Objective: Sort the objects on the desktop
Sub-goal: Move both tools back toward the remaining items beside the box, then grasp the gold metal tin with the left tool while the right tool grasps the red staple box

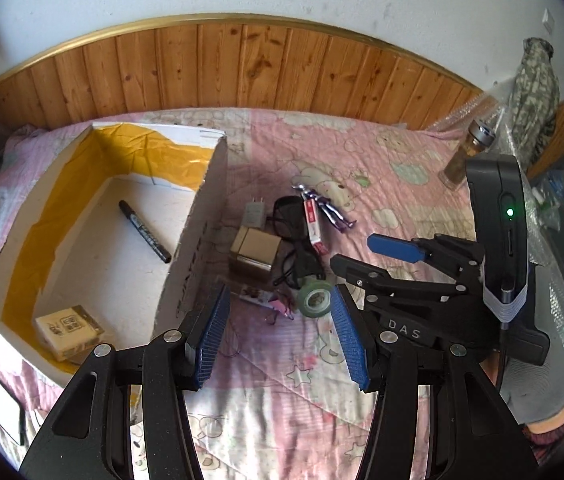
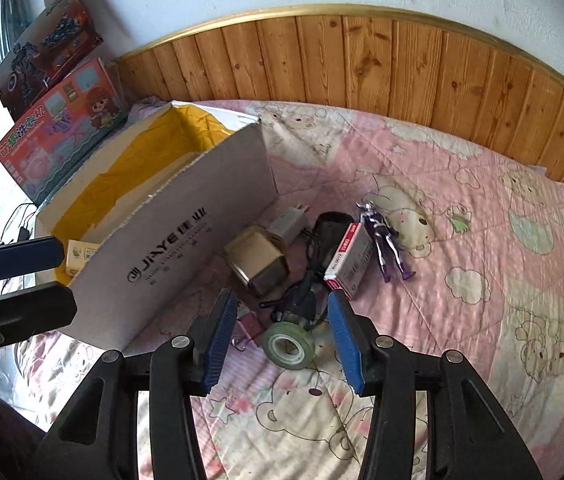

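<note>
1. A pink cartoon-print quilt (image 2: 461,216) covers the surface, with wooden wall panelling (image 2: 361,64) along its far edge.
2. An open white cardboard box (image 1: 202,216) lined with yellow tape sits on the left of the quilt. Inside it lie a black marker (image 1: 144,230) on the floor and a small tan carton (image 1: 69,330) in the near corner.
3. A cluster of loose objects lies just right of the box: a small brown cardboard cube (image 2: 256,260), a white plug adapter (image 2: 289,224) beyond it, black glasses (image 1: 295,240), a red-and-white staples box (image 2: 347,260) and a silver-purple toy figure (image 2: 383,242) on the cluster's right.
4. A roll of green tape (image 2: 289,344) stands on edge at the near side of the cluster (its hole faces the cameras), beside a small pink packet (image 1: 264,298).
5. The left gripper (image 1: 280,330) hangs over the quilt near the box's near corner, its blue pads well apart and holding nothing.
6. The right gripper (image 2: 282,338) is spread wide, and in its own view the tape roll sits between its fingers without either pad touching it.
7. A glass jar (image 1: 467,156) stands far right, well apart from the cluster; two toy boxes (image 2: 58,120) lean against the wall beyond the cardboard box.
</note>
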Demonstrator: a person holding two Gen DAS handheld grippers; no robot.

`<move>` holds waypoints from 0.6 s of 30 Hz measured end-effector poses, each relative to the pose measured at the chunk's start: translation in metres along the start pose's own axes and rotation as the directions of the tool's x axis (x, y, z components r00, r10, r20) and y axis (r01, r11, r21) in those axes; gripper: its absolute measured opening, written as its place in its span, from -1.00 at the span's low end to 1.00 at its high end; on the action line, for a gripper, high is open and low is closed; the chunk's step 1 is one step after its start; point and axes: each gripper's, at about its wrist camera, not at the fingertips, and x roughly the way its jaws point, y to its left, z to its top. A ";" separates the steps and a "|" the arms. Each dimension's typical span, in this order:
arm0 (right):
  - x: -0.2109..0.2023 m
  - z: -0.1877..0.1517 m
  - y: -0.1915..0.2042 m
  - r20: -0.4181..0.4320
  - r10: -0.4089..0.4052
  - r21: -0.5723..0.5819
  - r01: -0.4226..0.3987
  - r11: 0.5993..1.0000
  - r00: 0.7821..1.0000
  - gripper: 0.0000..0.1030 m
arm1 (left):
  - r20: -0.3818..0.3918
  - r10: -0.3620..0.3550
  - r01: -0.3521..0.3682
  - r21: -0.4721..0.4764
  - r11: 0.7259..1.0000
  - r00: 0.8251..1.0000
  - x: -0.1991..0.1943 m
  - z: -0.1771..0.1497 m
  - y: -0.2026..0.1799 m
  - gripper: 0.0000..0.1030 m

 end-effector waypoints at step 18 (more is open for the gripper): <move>0.066 0.010 -0.040 -0.027 -0.048 0.058 0.050 0.997 0.998 0.09 | -0.139 0.099 -0.097 0.021 0.995 0.985 0.115 0.018 0.008 0.07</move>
